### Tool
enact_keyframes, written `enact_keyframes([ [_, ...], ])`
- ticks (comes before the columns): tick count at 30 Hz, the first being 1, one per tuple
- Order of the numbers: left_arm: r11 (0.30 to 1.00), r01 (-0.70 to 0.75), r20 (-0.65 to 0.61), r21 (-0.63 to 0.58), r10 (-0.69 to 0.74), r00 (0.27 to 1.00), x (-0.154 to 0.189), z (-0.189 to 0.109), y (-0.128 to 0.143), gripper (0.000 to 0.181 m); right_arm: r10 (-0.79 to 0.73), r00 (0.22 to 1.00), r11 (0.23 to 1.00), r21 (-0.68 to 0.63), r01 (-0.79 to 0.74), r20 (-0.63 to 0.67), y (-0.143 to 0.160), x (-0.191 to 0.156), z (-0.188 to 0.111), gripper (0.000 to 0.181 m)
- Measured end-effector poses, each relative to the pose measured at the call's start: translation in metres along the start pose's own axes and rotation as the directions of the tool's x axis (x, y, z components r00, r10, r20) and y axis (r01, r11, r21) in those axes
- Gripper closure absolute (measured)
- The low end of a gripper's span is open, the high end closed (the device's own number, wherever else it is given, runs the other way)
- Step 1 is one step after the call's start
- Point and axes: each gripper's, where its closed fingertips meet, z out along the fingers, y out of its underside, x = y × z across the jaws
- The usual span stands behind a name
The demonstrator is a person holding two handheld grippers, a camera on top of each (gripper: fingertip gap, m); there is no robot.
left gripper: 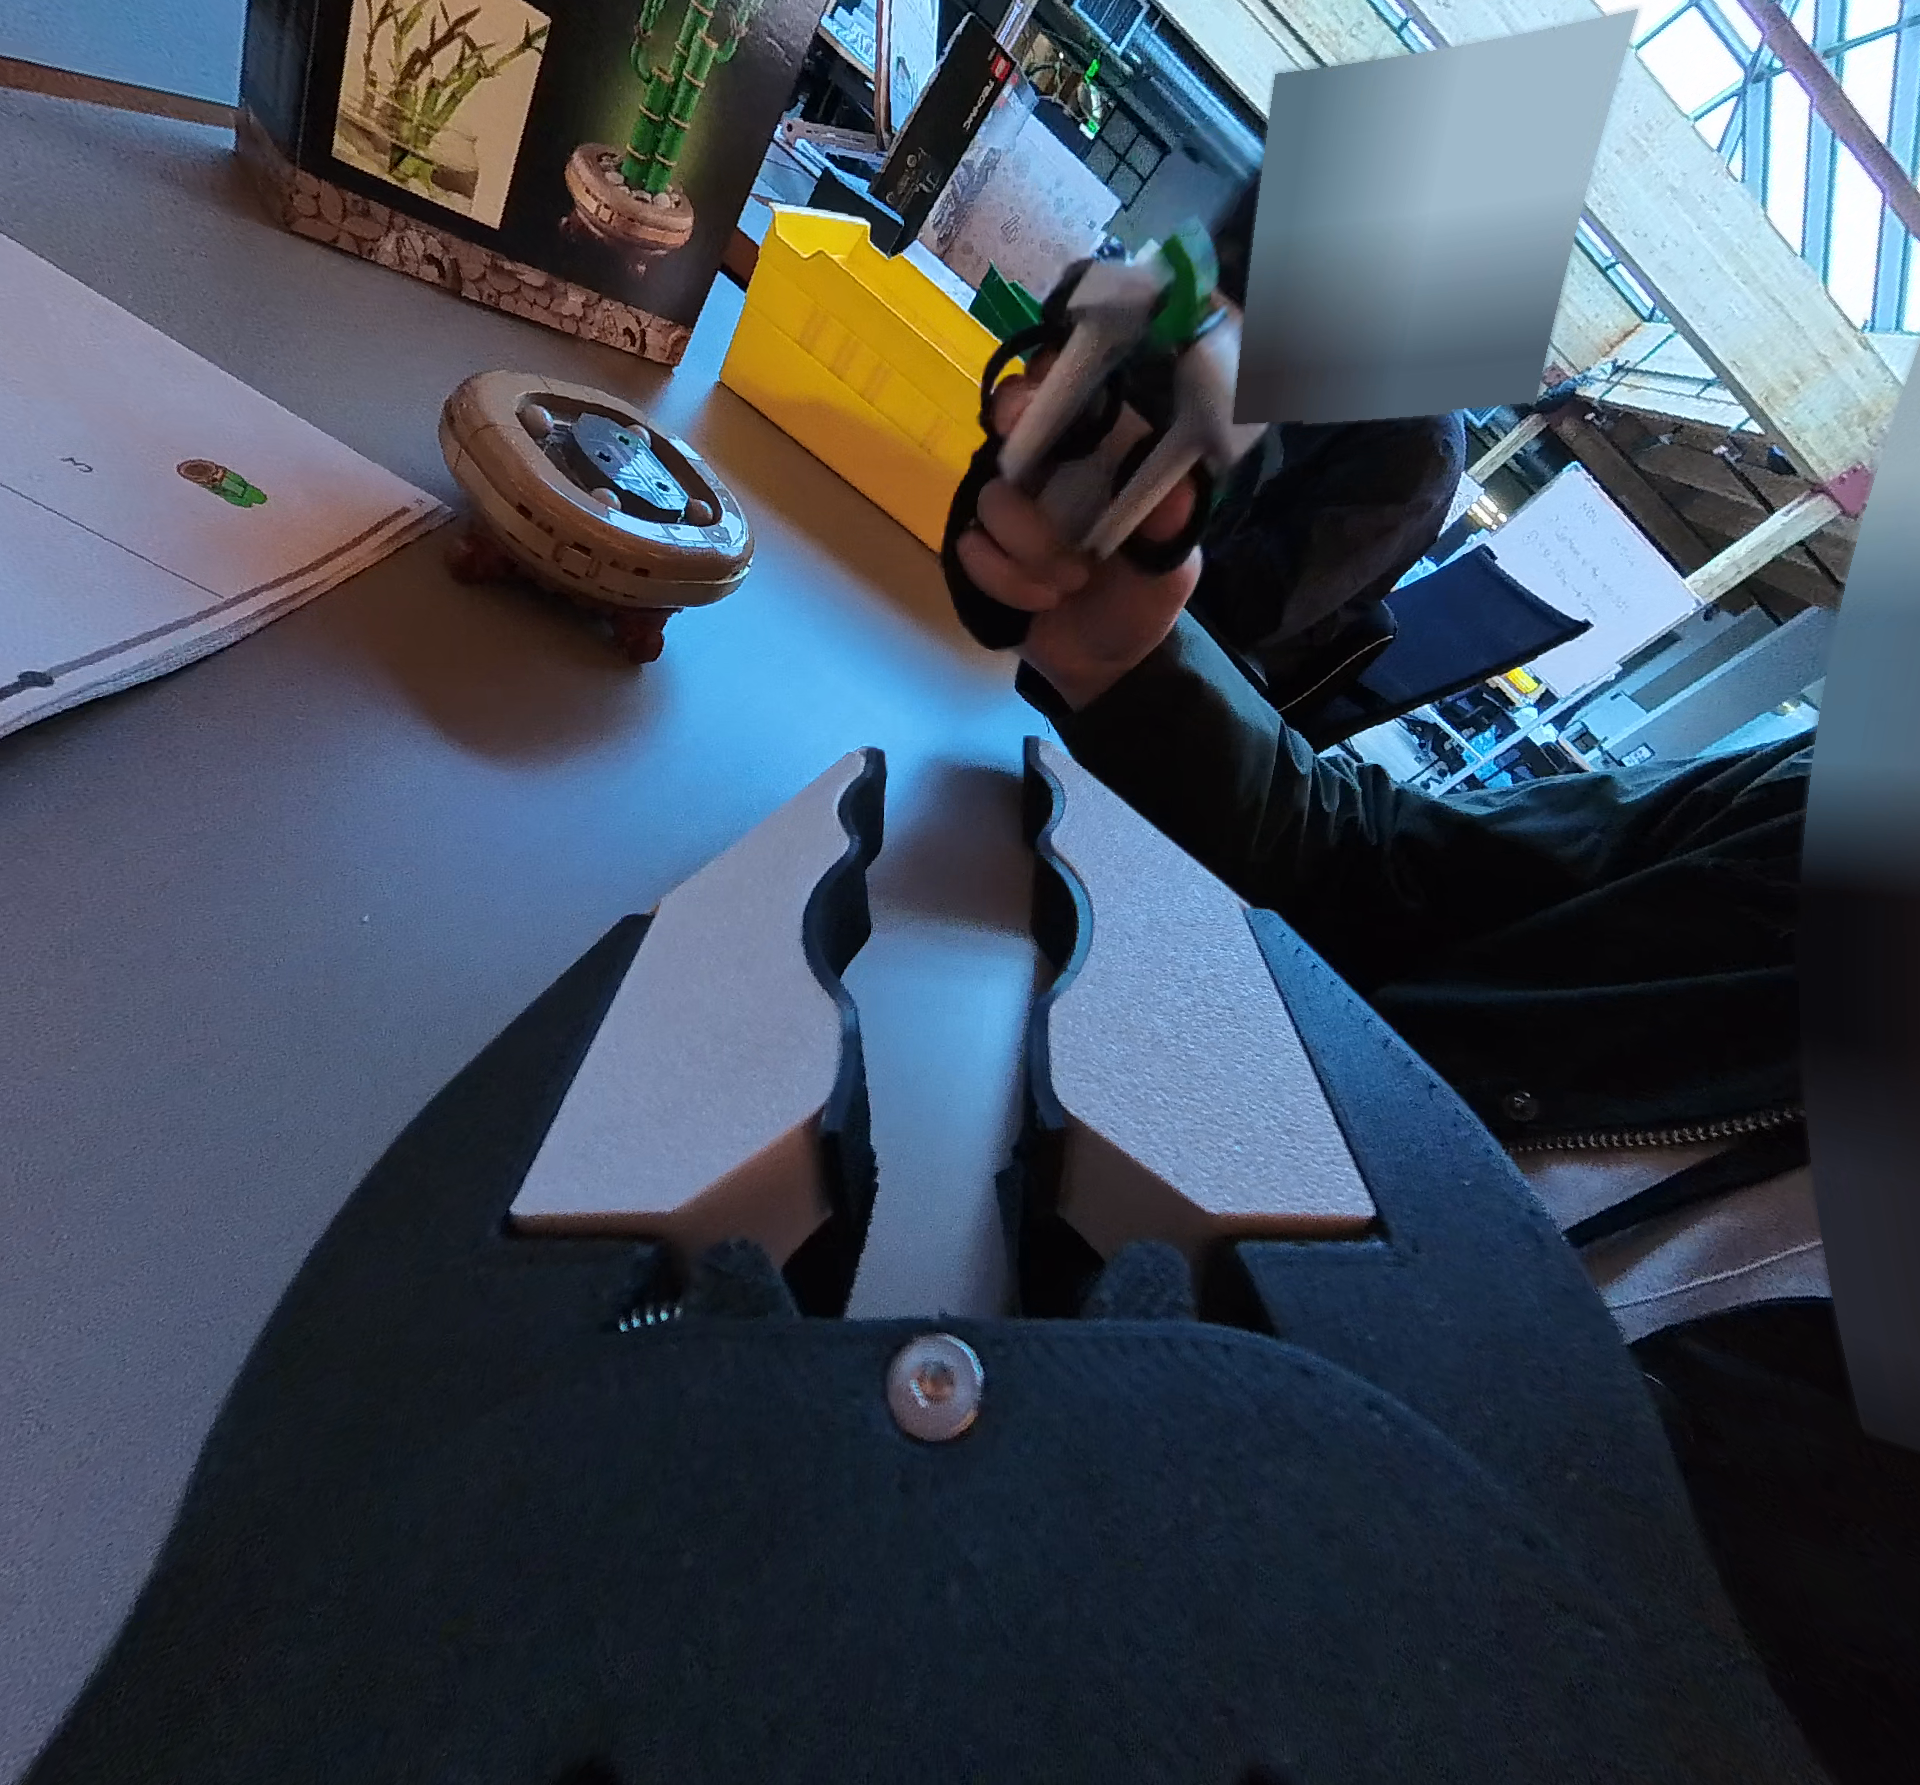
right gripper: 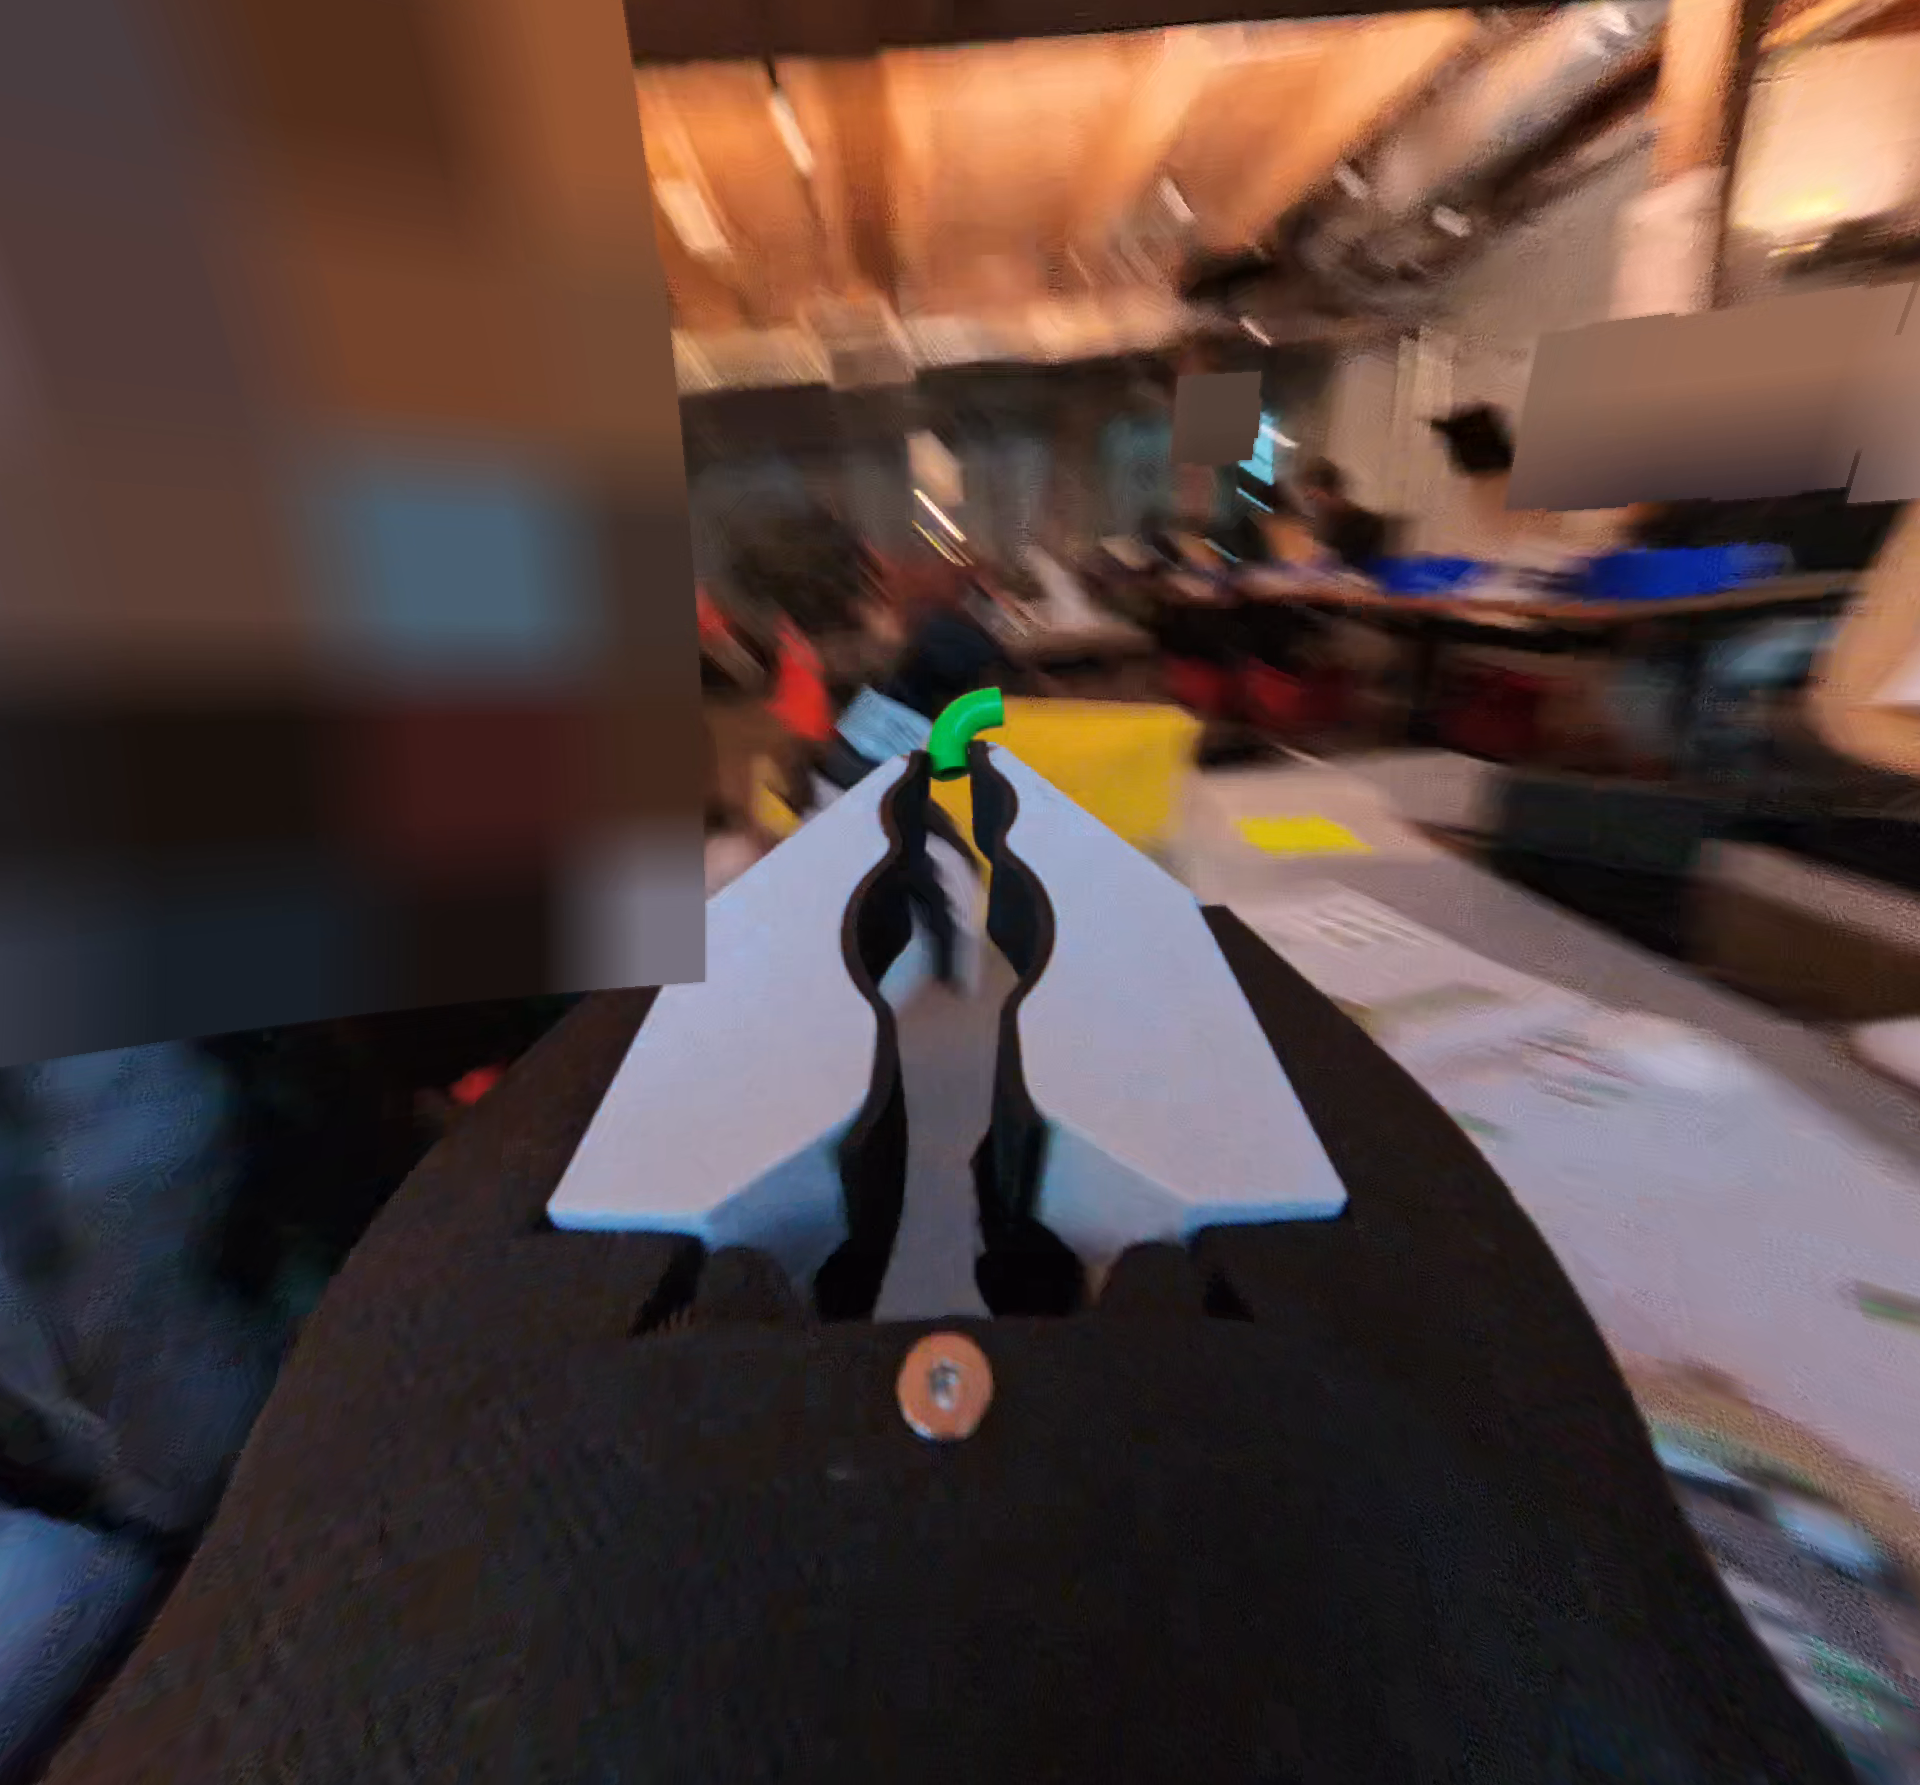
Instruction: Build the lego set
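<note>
Left wrist view: the left gripper (left gripper: 954, 769) fills the lower half of the frame, its two pale fingers (left gripper: 727, 997) spread apart with bare grey table (left gripper: 312, 904) showing through the gap and nothing between them. Left of centre sits the tan, rounded lego pot base (left gripper: 595, 499), raised on dark red feet, with a grey studded plate set into its top. An open instruction booklet (left gripper: 156, 488) lies at the left edge, its near corner just beside the pot base. A dark set box (left gripper: 499, 73) picturing a green bamboo plant stands upright at upper left, and a yellow bin (left gripper: 852, 364) rests on the table to its right, above centre. Right of centre, a hand (left gripper: 1081, 582) in a dark sleeve holds the right gripper (left gripper: 1174, 281) raised above the table, well apart from the pot base; a small green piece shows at its tip, blurred.

Right wrist view: the right gripper (right gripper: 948, 759) points up and away toward a motion-blurred room. Its fingers (right gripper: 769, 1008) are drawn nearly together and pinch a small curved green lego piece (right gripper: 961, 733) at their very tips, at the centre of the frame, the bend of the piece arching to the right above the tips. The yellow bin (right gripper: 1101, 759) appears blurred just behind the piece, with pale pages spread across the table at lower right.
</note>
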Motion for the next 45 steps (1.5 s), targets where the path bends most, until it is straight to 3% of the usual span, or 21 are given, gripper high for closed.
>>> enact_keyframes([
  [2, 1.0, 0.004, -0.008, 0.004, -0.004, 1.0, 0.001, 0.001, 0.0, 0.156, -0.369, 0.923, 0.902, -0.283, 0.326, -0.114, 0.033, 0.01, 0.007, 0.176],
  [4, 1.0, -0.004, 0.003, -0.002, 0.004, 1.0, 0.0, 0.005, 0.003, 0.156, -0.59, 0.806, 0.734, -0.456, 0.504, -0.059, 0.06, 0.01, 0.014, 0.176],
  [6, 1.0, -0.021, 0.018, -0.01, 0.021, 1.0, -0.002, 0.009, 0.005, 0.156, -0.64, 0.768, 0.641, -0.538, 0.547, 0.019, 0.086, 0.006, 0.021, 0.175],
  [9, 1.0, -0.022, 0.029, -0.008, 0.022, 0.999, -0.004, 0.01, 0.005, 0.156, -0.665, 0.742, 0.566, -0.589, 0.577, 0.088, 0.106, 0.003, 0.026, 0.175],
  [15, 0.999, -0.01, 0.079, -0.032, 0.012, 0.997, -0.015, 0.01, 0.009, 0.161, -0.649, 0.748, 0.549, -0.597, 0.585, 0.137, 0.118, -0.005, 0.029, 0.175],
  [18, 0.997, -0.015, 0.075, -0.07, 0.02, 0.997, -0.014, 0.014, 0.015, 0.175, -0.647, 0.746, 0.537, -0.599, 0.594, 0.16, 0.123, -0.008, 0.031, 0.175],
  [21, 0.993, -0.083, 0.11, -0.088, 0.093, 0.99, -0.014, 0.013, 0.015, 0.175, -0.656, 0.735, 0.523, -0.601, 0.604, 0.168, 0.125, -0.008, 0.031, 0.175],
  [25, 0.974, -0.217, 0.238, -0.061, 0.226, 0.945, -0.019, 0.001, 0.001, 0.175, -0.622, 0.772, 0.568, -0.601, 0.562, 0.135, 0.125, -0.004, 0.03, 0.162],
  [27, 0.956, -0.29, 0.379, -0.049, 0.286, 0.88, -0.029, -0.019, -0.016, 0.175, -0.618, 0.776, 0.562, -0.621, 0.547, 0.125, 0.128, 0.001, 0.026, 0.16],
  [29, 0.93, -0.362, 0.62, -0.07, 0.325, 0.714, -0.049, -0.067, -0.042, 0.175, -0.618, 0.777, 0.553, -0.637, 0.538, 0.12, 0.13, 0.006, 0.022, 0.16],
  [32, 0.886, -0.463, 0.89, 0.039, 0.179, 0.419, -0.049, -0.19, -0.089, 0.175, -0.611, 0.783, 0.55, -0.65, 0.525, 0.115, 0.136, 0.011, 0.018, 0.16],
  [35, 0.896, -0.418, 0.959, 0.149, -0.028, 0.282, -0.043, -0.296, -0.084, 0.175, -0.607, 0.787, 0.544, -0.665, 0.512, 0.109, 0.141, 0.017, 0.015, 0.16],
  [37, 0.959, -0.251, 0.969, 0.129, -0.069, 0.237, -0.059, -0.335, -0.056, 0.175, -0.603, 0.791, 0.543, -0.674, 0.501, 0.103, 0.145, 0.021, 0.013, 0.16],
  [39, 0.996, -0.068, 0.972, 0.059, -0.041, 0.231, -0.074, -0.352, -0.028, 0.175, -0.598, 0.796, 0.545, -0.68, 0.49, 0.095, 0.147, 0.024, 0.011, 0.161],
  [42, 0.996, 0.059, 0.968, -0.071, 0.055, 0.244, -0.085, -0.361, -0.008, 0.175, -0.606, 0.791, 0.538, -0.689, 0.485, 0.083, 0.148, 0.029, 0.009, 0.161],
  [45, 0.981, 0.112, 0.935, -0.158, 0.113, 0.336, -0.09, -0.353, 0.0, 0.175, -0.623, 0.779, 0.526, -0.699, 0.485, 0.072, 0.147, 0.033, 0.006, 0.161],
])
